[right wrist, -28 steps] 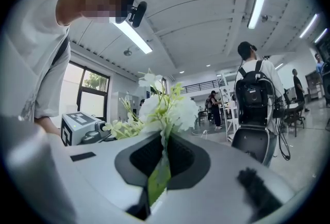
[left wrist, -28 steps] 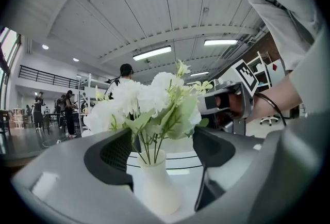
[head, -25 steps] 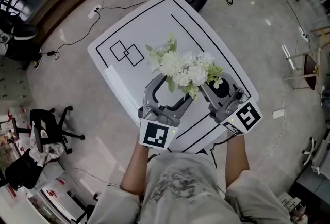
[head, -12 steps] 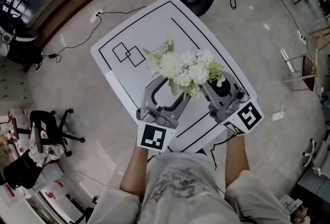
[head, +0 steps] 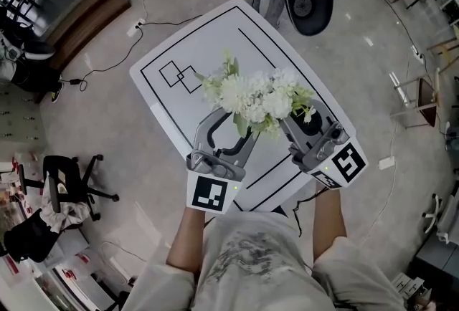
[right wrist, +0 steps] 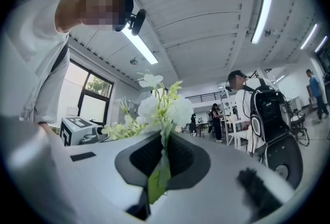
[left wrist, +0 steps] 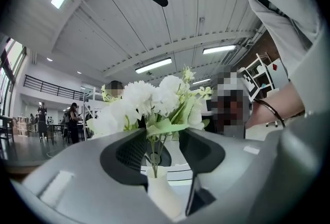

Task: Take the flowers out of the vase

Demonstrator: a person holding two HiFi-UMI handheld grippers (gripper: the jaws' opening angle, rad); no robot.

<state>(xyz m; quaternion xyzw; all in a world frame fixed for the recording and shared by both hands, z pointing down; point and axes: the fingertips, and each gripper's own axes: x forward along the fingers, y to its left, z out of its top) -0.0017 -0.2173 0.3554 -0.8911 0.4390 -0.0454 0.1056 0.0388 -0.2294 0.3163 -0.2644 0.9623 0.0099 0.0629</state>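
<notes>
Since a second ago, the left gripper's [left wrist: 157,152] fingers have narrowed around the white vase [left wrist: 163,194], a gap remaining. It holds the flowers [head: 254,98], blooms at 12 o'clock. The right gripper's [right wrist: 162,158] fingers clamp their stems over the table [head: 193,37].

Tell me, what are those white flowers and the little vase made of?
The flowers look artificial, likely fabric or plastic: uniform matte white blooms and flat pale-green leaves. The vase looks like matte white ceramic or plastic: smooth, opaque, no shine. I can't tell which of the two it is.
</notes>
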